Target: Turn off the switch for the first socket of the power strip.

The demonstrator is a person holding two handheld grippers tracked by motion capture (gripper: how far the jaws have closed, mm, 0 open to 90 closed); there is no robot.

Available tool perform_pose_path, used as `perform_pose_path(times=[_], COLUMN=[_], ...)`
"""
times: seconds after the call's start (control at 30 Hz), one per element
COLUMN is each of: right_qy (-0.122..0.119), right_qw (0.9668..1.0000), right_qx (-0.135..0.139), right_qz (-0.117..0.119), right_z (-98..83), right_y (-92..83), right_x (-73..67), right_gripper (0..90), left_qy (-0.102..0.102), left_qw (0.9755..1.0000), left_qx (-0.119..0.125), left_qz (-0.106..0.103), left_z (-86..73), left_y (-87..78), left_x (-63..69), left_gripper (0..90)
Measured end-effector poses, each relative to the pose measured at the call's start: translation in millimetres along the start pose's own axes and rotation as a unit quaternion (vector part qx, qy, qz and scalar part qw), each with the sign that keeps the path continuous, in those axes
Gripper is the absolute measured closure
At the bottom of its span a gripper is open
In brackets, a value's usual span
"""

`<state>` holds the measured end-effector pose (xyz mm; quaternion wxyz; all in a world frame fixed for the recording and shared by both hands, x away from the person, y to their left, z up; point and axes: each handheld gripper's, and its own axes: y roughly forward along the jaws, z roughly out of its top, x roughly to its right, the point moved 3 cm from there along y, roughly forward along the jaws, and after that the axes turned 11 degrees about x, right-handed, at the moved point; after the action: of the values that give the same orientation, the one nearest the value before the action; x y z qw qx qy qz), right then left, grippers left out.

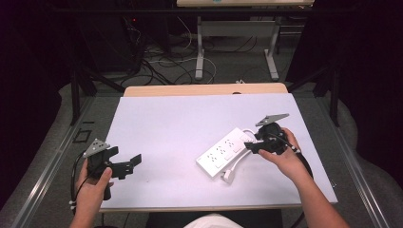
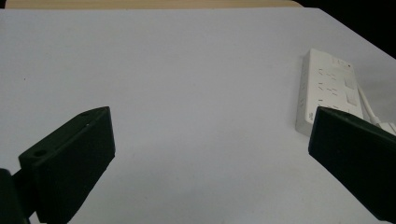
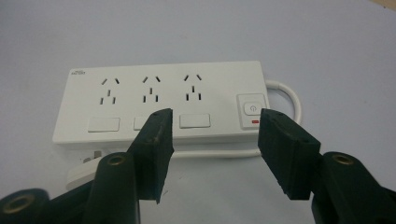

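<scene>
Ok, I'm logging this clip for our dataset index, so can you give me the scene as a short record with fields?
surface: white table top
main item: white power strip, three socket groups, one switch
cable: white cable loops from the strip's switch end; its plug lies beside the strip
right tongs: part open just short of the strip's near edge, nothing between the jaws
left tongs: wide open over bare table, apart from the strip
contact: none visible
</scene>
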<state>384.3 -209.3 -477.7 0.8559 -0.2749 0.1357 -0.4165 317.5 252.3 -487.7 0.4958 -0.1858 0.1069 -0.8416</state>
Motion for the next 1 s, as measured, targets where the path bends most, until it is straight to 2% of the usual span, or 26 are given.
perform_pose_path(times=[0.2, 0.23, 0.27, 0.3, 0.4, 0.5, 0.53, 0.73, 0.8, 0.9, 0.93, 1.0], right_qy=[0.001, 0.013, 0.013, 0.017, 0.020, 0.017, 0.028, 0.022, 0.038, 0.040, 0.052, 0.055], right_qw=[0.9999, 0.9997, 0.9997, 0.9995, 0.9991, 0.9991, 0.9988, 0.9984, 0.9976, 0.9973, 0.9965, 0.9958], right_qx=[-0.013, -0.020, -0.020, -0.026, -0.032, -0.036, -0.039, -0.051, -0.056, -0.060, -0.065, -0.073], right_qz=[0.000, 0.002, 0.002, 0.008, 0.017, 0.015, 0.013, 0.009, 0.011, 0.011, 0.009, 0.008], right_z=[2.3, 3.0, 3.0, 3.1, 3.0, 2.3, 2.1, 0.9, 0.7, 1.3, 1.5, 1.1], right_y=[8.0, 11.3, 11.3, 14.7, 20.1, 25.4, 26.8, 33.1, 35.0, 36.9, 39.1, 41.4], right_x=[0.3, -1.1, -1.1, -1.7, -4.3, -6.5, -8.5, -10.0, -11.0, -11.3, -13.0, -14.2], right_gripper=[49.8, 51.8, 51.8, 55.2, 58.1, 61.2, 62.0, 66.8, 67.7, 68.9, 70.8, 72.0], left_qy=[0.002, 0.002, 0.002, 0.002, 0.002, 0.002, 0.002, 0.003, 0.003, 0.003, 0.003, 0.003], left_qw=[1.0000, 1.0000, 1.0000, 1.0000, 1.0000, 1.0000, 1.0000, 1.0000, 1.0000, 1.0000, 1.0000, 1.0000], left_qx=[0.000, 0.000, 0.000, 0.000, 0.000, -0.001, -0.001, -0.002, -0.002, -0.002, -0.002, -0.002], left_qz=[0.000, 0.000, 0.000, 0.000, 0.000, -0.001, -0.001, -0.001, -0.001, -0.003, -0.002, -0.001], left_z=[-0.2, -0.2, -0.2, -0.2, -0.3, -0.4, -0.4, -0.4, -0.6, -0.5, -0.6, -0.5], left_y=[0.4, 0.5, 0.4, 0.3, 0.4, 0.5, 0.4, 0.6, 0.8, 0.8, 0.8, 0.4], left_x=[0.0, 0.0, 0.0, -0.1, -0.1, 0.1, 0.0, -0.1, 0.3, 0.5, 0.3, 0.0], left_gripper=[0.5, 0.5, 0.5, 0.5, 0.5, 0.5, 0.5, 0.6, 0.6, 0.7, 0.7, 0.7])
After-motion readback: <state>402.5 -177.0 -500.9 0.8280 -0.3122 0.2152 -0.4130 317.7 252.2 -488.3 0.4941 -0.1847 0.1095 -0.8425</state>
